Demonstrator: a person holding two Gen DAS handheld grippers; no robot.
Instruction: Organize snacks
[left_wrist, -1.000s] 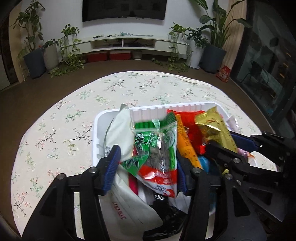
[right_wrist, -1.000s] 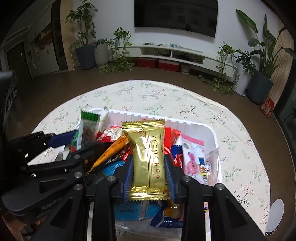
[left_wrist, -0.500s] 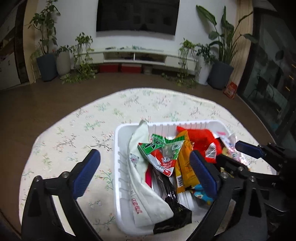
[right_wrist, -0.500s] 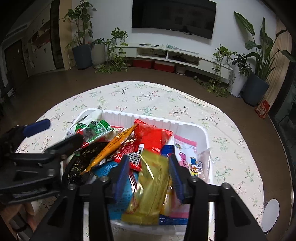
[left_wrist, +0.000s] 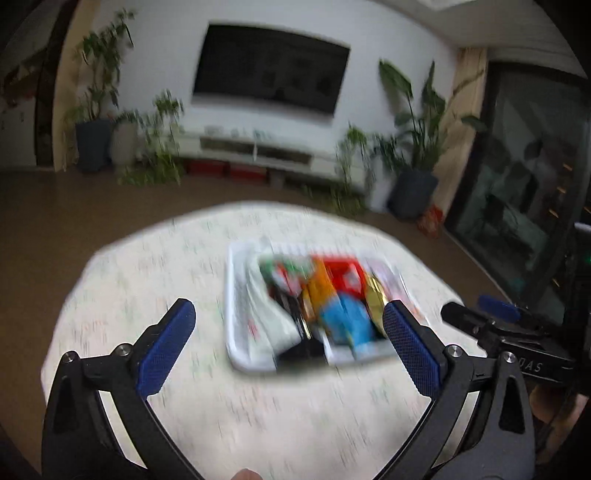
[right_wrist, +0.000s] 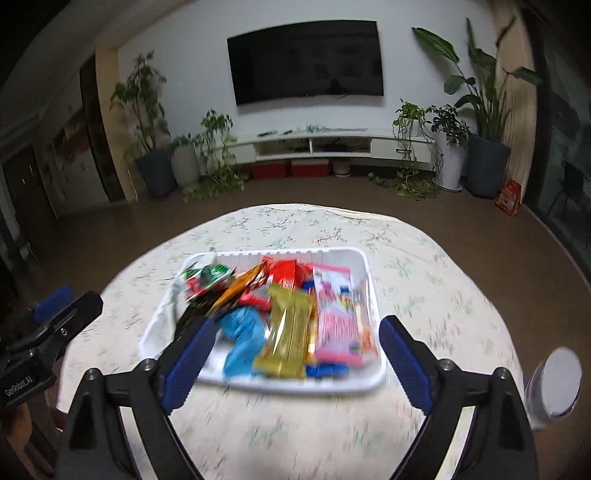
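A: Start from the left. How is the left gripper (left_wrist: 288, 339)?

B: Its fingers (left_wrist: 166, 350) are spread wide and carry nothing. It hangs above the near edge of the desk (right_wrist: 424, 280), with the white tray (right_wrist: 364, 267) ahead of it. That view is badly smeared, so I trust the right wrist view more.

A: And the snacks?

B: All in the tray, which sits about the middle of the desk. Going left to right: a green and red packet (right_wrist: 207, 278), an orange stick (right_wrist: 242, 286), a red packet (right_wrist: 288, 275), a blue packet (right_wrist: 242, 338) near the front, a gold wrapper (right_wrist: 290, 338), then a pink packet (right_wrist: 334, 317) against the right wall. I see no loose packet on the cloth.

A: The right gripper (right_wrist: 291, 362)?

B: Released too, nothing between its fingers, poised over the tray's near rim.

A: So what could go wrong?

B: The packets are heaped and overlapping, some leaning on one another. I'd judge that a nudge to the rim from either gripper could tip the slick gold wrapper over the low front wall. The tray looks light, and the cloth under it may let it slide. Both grippers are also close together, so they could knock each other.

A: Anything else on the desk?

B: A white round object (right_wrist: 557, 384) at the right edge, partly cut off; I cannot tell what it is. A sweep of the right gripper could send it off.

A: The room?

B: The desk is round under a pale floral cloth. Beyond it are a brown floor, potted plants (right_wrist: 147, 122), a low white TV bench (right_wrist: 332, 142) and a dark television (right_wrist: 306, 61) on the wall.
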